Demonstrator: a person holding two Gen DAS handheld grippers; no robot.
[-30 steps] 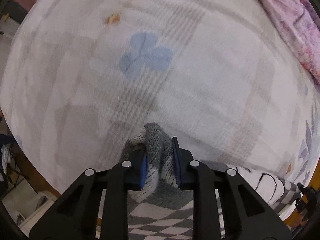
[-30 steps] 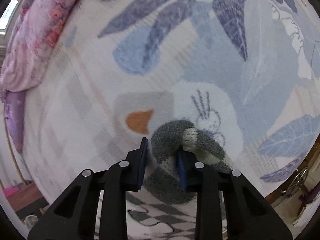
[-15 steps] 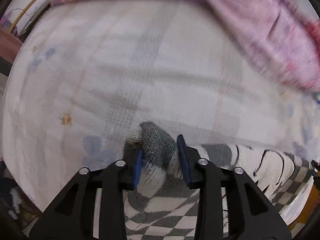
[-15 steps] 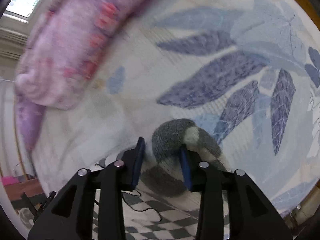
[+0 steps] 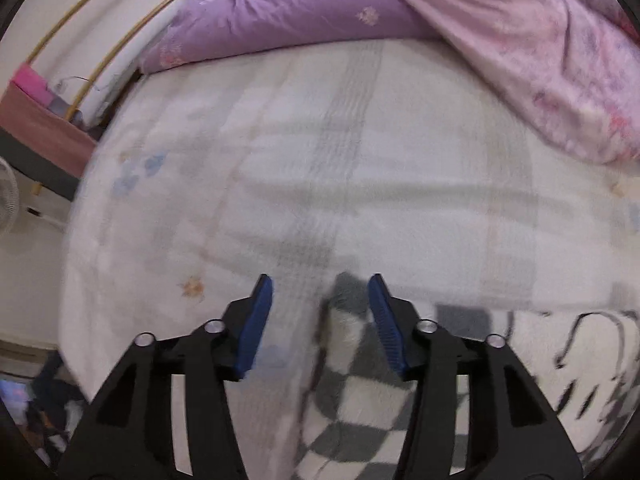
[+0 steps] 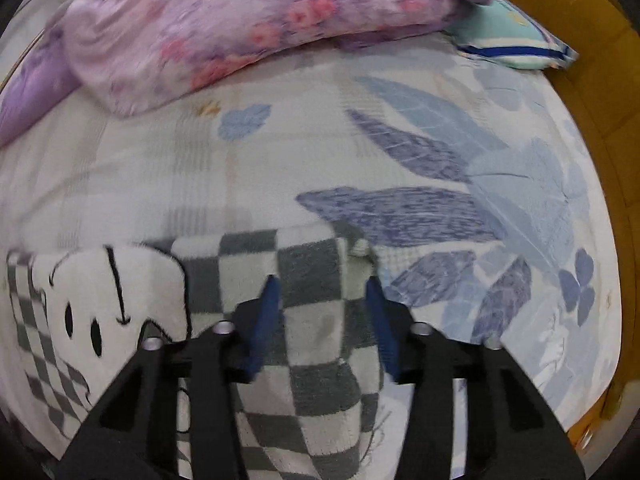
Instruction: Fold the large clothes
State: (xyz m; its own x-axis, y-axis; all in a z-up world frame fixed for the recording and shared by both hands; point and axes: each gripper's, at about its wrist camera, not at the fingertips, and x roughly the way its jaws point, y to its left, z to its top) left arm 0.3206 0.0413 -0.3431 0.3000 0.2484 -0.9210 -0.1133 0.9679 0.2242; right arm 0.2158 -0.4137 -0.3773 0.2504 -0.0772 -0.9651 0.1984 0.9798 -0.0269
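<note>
A grey-and-white checkered knit sweater (image 5: 348, 408) with a cartoon face lies flat on the pale patterned bed sheet (image 5: 360, 160). My left gripper (image 5: 319, 280) hovers over its grey top corner (image 5: 346, 292). The jaws are opening, the corner sits loosely between them, and neither blue pad presses on it. In the right wrist view the sweater (image 6: 248, 248) is spread under my right gripper (image 6: 322, 280). Its jaws are closing above the checkered fabric, and the pads stand apart from it.
A pink floral quilt (image 5: 540, 60) and a purple blanket (image 5: 300, 20) are heaped at the far side of the bed. A teal pillow (image 6: 512, 40) lies by the wooden bed frame (image 6: 580, 60). The bed's left edge drops to the floor, where a fan (image 5: 6, 200) stands.
Both grippers held bunched sweater fabric between their pads. Now the pads stand apart and the fabric lies flat on the bed. Both views have swung toward the quilt.
</note>
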